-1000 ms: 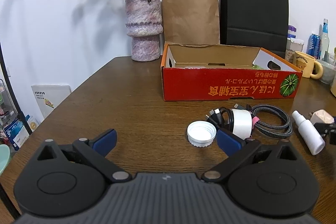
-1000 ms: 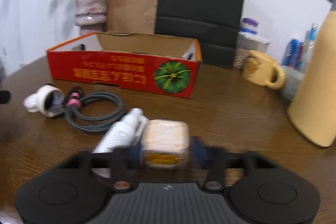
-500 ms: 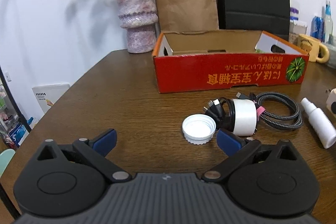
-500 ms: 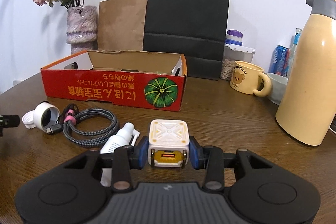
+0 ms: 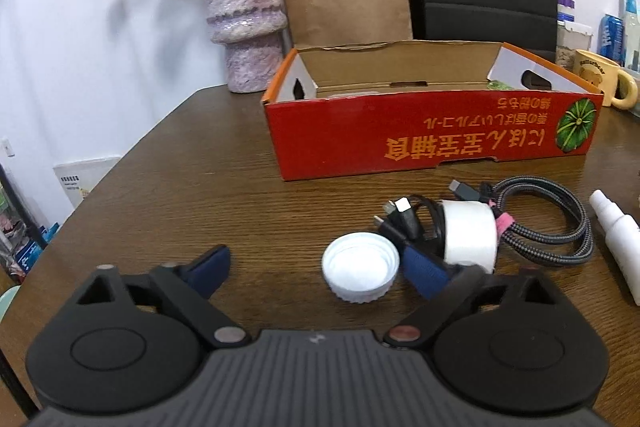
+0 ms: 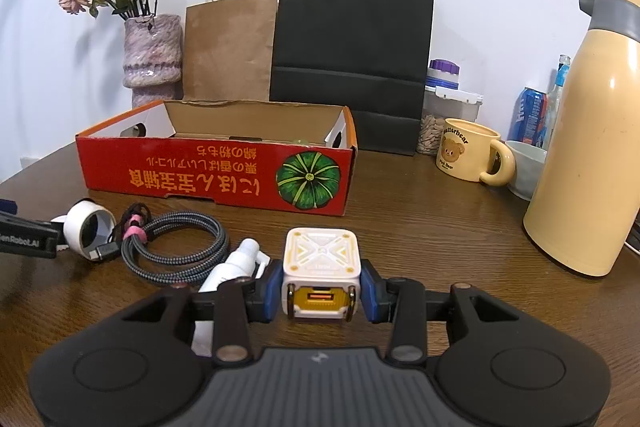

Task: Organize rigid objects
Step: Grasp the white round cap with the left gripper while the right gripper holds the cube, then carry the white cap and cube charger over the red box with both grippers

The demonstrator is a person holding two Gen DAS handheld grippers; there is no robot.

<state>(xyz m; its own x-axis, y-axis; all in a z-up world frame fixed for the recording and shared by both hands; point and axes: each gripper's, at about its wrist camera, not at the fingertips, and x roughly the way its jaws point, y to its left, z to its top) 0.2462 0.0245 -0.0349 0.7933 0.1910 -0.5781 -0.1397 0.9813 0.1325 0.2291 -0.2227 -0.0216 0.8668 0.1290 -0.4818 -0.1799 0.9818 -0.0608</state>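
In front of the red open-top cardboard box: one white screw cap, one white tape roll, one coiled braided cable, one white spray bottle, one white cube charger. Box contents mostly hidden behind its front wall. Left gripper angled down, jaws closing, cap between them, untouched. Right gripper clamps the charger, near the box's front.

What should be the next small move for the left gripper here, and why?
Probably finish closing on the white cap. The left gripper has its jaws closing, and the cap lies between them on the table, not yet pressed. The right gripper already holds the charger cube, and the red box stands open.
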